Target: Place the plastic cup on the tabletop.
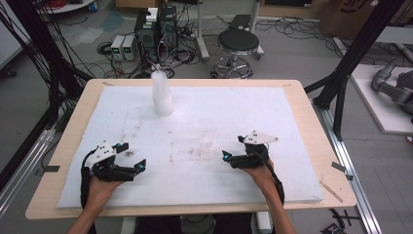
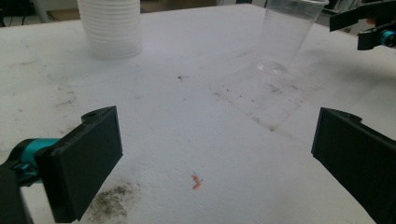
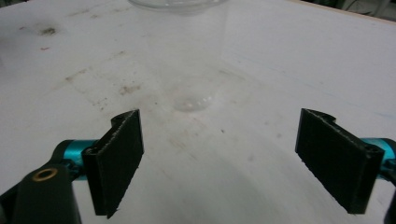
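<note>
- Board (image 1: 292, 146): white foam sheet lying on the wooden table and carrying everything; its surface is showing grey scuffs and brown specks.
- Stack (image 1: 161, 95): nested translucent cups standing upright near the far edge of the board. This is the landmark for the entries below. In the left gripper view the stack (image 2: 112, 28) is sitting at upper left, touched by nothing.
- Cup (image 2: 289, 35): a single clear cup standing upright on the board, to the right of the stack and nearer the person, well apart from it. In the right gripper view the cup (image 3: 187, 60) is rising straight ahead of the jaws, with its round base pressing on the foam.
- Left gripper (image 1: 132, 155): resting low on the person's side, left of the stack and well apart from it. Its jaws are standing wide, released, with nothing between them.
- Right gripper (image 1: 233, 147): hovering on the person's side, far to the right of the stack and pointing toward the cup. Its jaws are likewise spread, grasping nothing.
- Scrap (image 2: 196, 182): a small pink fragment lying on the foam between the left jaws, well short of the stack.
- Progress, as a judgement: one cup is standing separate from the stack, so one round of unstacking appears done. The rest of the stack is waiting, and neither gripper is yet engaging a cup. The right gripper looks best placed for the clear cup and the left for the stack.
</note>
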Motion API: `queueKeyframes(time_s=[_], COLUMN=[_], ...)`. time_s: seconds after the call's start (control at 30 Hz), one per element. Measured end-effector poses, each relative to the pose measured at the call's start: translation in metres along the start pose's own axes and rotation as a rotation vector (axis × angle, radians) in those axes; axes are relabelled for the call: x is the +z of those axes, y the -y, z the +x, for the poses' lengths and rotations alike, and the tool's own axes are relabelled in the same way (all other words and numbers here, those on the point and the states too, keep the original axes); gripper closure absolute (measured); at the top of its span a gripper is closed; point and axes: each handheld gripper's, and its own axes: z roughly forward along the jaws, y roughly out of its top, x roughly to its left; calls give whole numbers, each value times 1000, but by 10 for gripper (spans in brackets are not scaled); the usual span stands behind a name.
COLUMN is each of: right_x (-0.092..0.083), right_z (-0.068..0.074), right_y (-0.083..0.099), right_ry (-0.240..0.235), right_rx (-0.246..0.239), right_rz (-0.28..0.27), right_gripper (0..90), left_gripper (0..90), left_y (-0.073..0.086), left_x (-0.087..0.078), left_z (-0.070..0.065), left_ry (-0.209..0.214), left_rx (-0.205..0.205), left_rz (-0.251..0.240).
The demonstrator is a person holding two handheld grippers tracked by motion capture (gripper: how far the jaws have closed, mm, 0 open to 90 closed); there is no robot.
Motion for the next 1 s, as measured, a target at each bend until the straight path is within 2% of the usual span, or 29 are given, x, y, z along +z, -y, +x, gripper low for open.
queueKeyframes(time_s=[0.27,0.47,0.73,1.0], right_x=[-22,-28,-38,-41], right_z=[-1,-3,-7,-10], right_y=[18,27,36,38], right_ry=[30,67,108,117], right_rx=[-1,18,10,50], right_rz=[-49,-60,-88,-109], right_gripper=[138,139,139,140], left_gripper=[17,17,17,17], left_y=[0,1,1,0], left_x=[-1,-1,-2,0], left_z=[-1,-1,-3,-4], left_ry=[2,3,-4,-9], left_rx=[15,19,28,39], left_rz=[-3,-8,-18,-2])
